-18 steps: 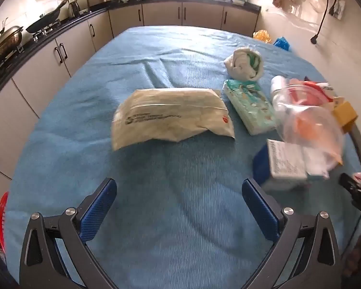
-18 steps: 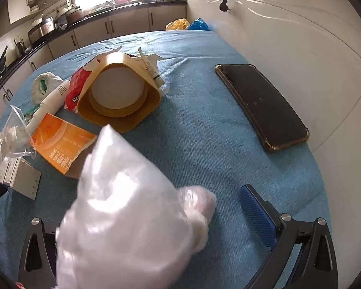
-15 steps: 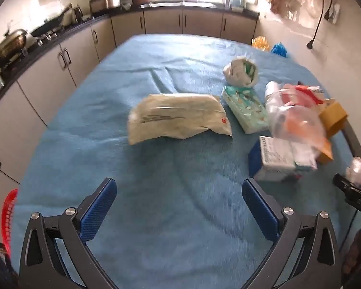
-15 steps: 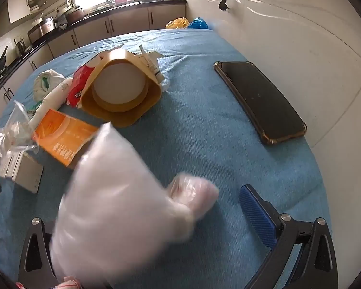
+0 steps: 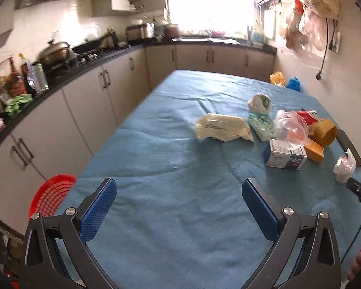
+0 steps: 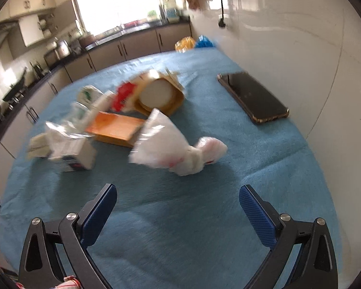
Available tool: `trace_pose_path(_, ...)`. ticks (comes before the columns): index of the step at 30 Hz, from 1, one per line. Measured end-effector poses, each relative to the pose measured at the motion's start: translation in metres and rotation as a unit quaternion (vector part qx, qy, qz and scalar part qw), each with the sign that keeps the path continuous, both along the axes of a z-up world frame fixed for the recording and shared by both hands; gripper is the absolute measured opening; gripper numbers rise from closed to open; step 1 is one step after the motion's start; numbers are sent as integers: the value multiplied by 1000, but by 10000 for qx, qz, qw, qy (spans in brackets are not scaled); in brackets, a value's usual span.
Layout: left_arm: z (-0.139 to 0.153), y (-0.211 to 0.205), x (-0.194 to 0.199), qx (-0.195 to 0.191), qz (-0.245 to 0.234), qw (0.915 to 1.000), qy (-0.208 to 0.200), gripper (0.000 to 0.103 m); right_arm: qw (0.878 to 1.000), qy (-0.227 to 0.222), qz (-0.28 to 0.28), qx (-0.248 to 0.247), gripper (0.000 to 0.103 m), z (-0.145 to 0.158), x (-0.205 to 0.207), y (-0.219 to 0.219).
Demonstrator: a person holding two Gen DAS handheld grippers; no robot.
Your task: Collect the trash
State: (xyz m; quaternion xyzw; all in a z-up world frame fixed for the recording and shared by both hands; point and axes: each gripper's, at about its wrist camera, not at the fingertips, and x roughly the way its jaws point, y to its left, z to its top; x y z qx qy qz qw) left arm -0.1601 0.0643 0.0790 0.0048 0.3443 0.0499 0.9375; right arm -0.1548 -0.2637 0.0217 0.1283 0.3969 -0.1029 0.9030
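While hidden rightward, red basket (image 5: 51,197) shows leftward.

blue tablecloth (image 5: 170,168), red basket (image 5: 51,197)

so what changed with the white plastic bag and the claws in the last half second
The white plastic bag left the right claw and now lies on the blue cloth ahead of it. Both claws drew back; the left claw is open and empty as before. The phone and the other trash stayed put.
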Motion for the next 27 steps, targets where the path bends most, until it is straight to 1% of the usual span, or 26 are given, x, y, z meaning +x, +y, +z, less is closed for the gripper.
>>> trace_pose_path(1, 2, 2, -6, 49, 15, 10000, -64, 103, 9999, -29, 15, -118, 103, 5, -3, 6)
trace_pose_path(2, 4, 3, -10, 104, 25, 9999, -116, 103, 9997, -217, 32, -93, 103, 11, -9, 10)
trace_pose_path(4, 10, 6, -19, 247, 82, 9993, -265, 103, 9968, -792, 63, -62, 103, 23, -25, 20)
trace_pose_path(6, 16, 9, -29, 338, 136, 9985, -407, 103, 9925, -1204, 97, -191, 103, 35, -37, 32)
trace_pose_path(7, 18, 10, -33, 360, 148, 9982, -465, 103, 9912, -1299, 118, -237, 103, 41, -43, 38)
trace_pose_path(8, 22, 12, -39, 373, 157, 9977, -540, 103, 9873, -1551, 153, -318, 103, 45, -52, 46)
trace_pose_path(9, 24, 13, -44, 372, 162, 9975, -581, 103, 9846, -1702, 191, -360, 103, 47, -58, 50)
trace_pose_path(13, 39, 20, -72, 334, 191, 9960, -807, 103, 9824, -1799, 428, -281, 103, 64, -75, 61)
trace_pose_path(15, 46, 23, -87, 321, 219, 9949, -936, 103, 9827, -1808, 376, -113, 103, 76, -88, 59)
trace_pose_path(20, 63, 27, -118, 192, 259, 9922, -1202, 103, 9789, -2030, 230, -110, 103, 91, -126, 48)
trace_pose_path(22, 65, 27, -123, 175, 218, 9918, -1247, 103, 9783, -2038, 185, -319, 103, 90, -134, 49)
trace_pose_path(23, 65, 27, -125, 175, 213, 9917, -1256, 103, 9779, -2055, 146, -344, 103, 90, -139, 48)
trace_pose_path(26, 63, 26, -126, 159, 170, 9923, -1218, 103, 9775, -2085, 52, -327, 103, 92, -148, 42)
trace_pose_path(27, 61, 27, -125, 136, 158, 9929, -1170, 103, 9776, -2090, 26, -251, 103, 94, -151, 38)
